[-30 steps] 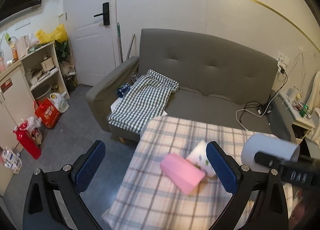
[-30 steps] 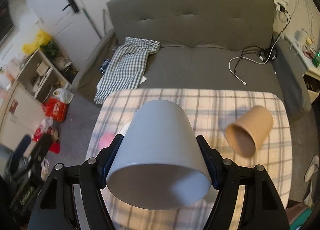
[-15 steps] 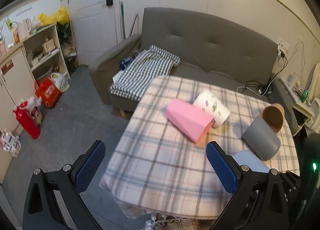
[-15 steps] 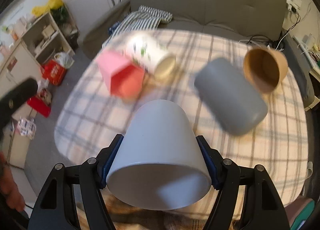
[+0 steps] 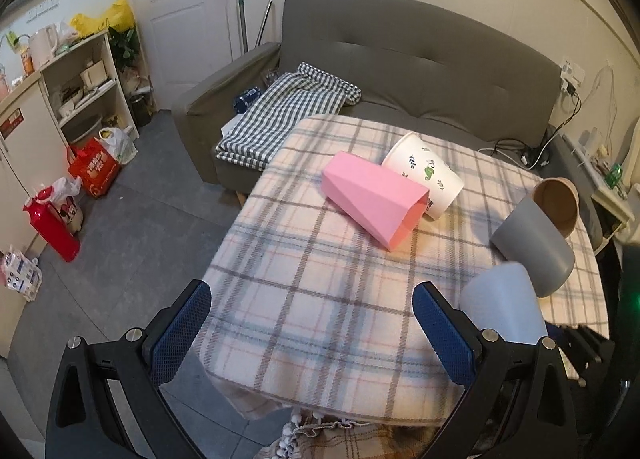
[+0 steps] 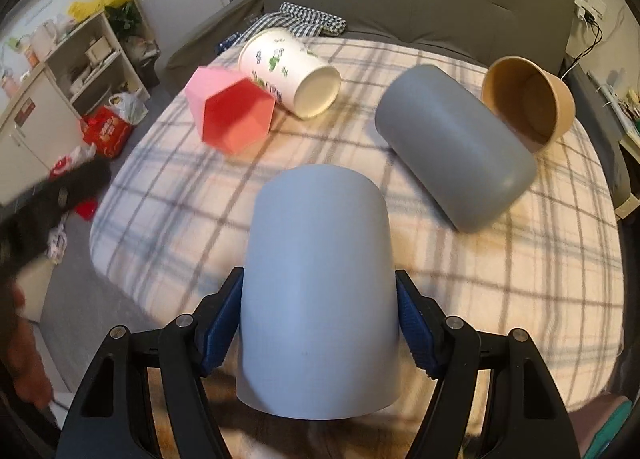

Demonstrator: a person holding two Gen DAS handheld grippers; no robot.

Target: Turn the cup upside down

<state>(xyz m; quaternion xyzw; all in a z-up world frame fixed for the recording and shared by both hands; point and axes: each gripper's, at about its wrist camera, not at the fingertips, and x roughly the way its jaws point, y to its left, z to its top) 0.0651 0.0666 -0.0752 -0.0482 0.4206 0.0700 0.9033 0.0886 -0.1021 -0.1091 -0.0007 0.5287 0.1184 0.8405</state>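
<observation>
My right gripper (image 6: 318, 323) is shut on a pale blue cup (image 6: 320, 291), base pointing away from the camera, rim toward it, over the near edge of the plaid-clothed table (image 6: 520, 267). The same cup shows in the left wrist view (image 5: 504, 307) at lower right. My left gripper (image 5: 312, 327) is open and empty above the table's near left corner. A pink faceted cup (image 6: 230, 113), a white patterned paper cup (image 6: 290, 71), a dark grey cup (image 6: 456, 143) and a brown paper cup (image 6: 528, 103) lie on their sides on the cloth.
A grey sofa (image 5: 420, 71) with a checked cloth (image 5: 288, 111) stands behind the table. Shelves (image 5: 88, 87), bags (image 5: 94, 171) and a red bottle (image 5: 52, 227) crowd the floor at left. Cables and a side table (image 5: 608, 195) are at right.
The right gripper has carried the pale blue cup down toward the table's near edge and tilted it more upright, base away. The left gripper has drawn back and looks further down.
</observation>
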